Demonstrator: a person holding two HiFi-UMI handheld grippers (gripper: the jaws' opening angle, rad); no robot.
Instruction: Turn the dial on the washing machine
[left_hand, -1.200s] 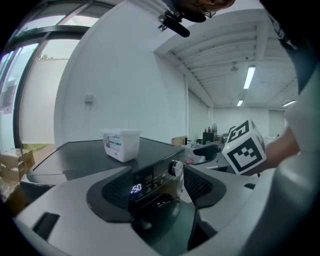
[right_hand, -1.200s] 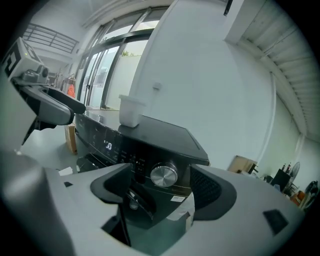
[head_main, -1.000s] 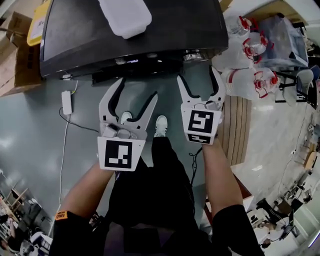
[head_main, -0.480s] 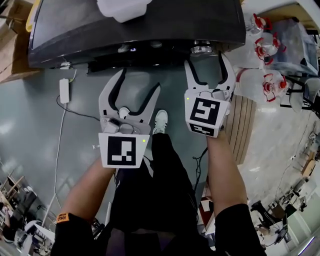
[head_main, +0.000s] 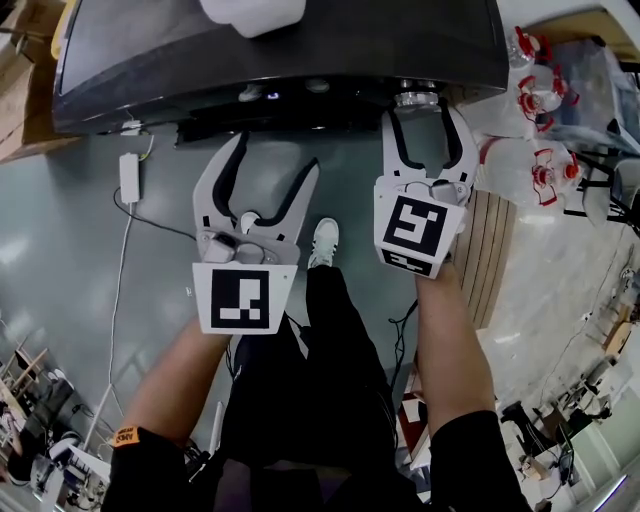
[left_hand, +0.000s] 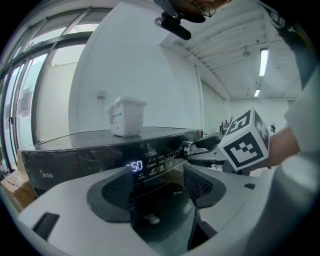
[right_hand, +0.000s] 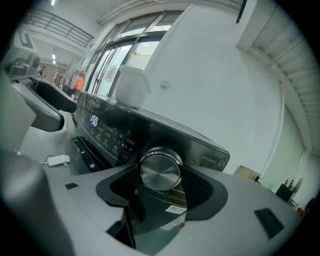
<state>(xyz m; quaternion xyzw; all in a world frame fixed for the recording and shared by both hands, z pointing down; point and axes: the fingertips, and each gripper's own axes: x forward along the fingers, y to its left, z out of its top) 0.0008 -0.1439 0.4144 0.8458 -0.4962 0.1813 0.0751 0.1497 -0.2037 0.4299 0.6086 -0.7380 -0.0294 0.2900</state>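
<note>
Closing the right hand-held gripper (head_main: 424, 120) around the silver dial (right_hand: 160, 170), jaws to either side of it and not seen pressing yet. Found at the right end of the control panel on the dark washing machine (head_main: 280, 50). Holding the left hand-held gripper (head_main: 270, 160) wide apart with nothing between, aimed at the lit display (left_hand: 136, 166), short of the panel. Up on the lid, a white tub (head_main: 252, 12). Down on the grey floor (head_main: 60, 250), a white power adapter (head_main: 131, 177) with cable.

Industrial test-lab hall: washing machine (head_main: 280, 50), water jugs (head_main: 543, 95), cardboard boxes (head_main: 22, 120).
</note>
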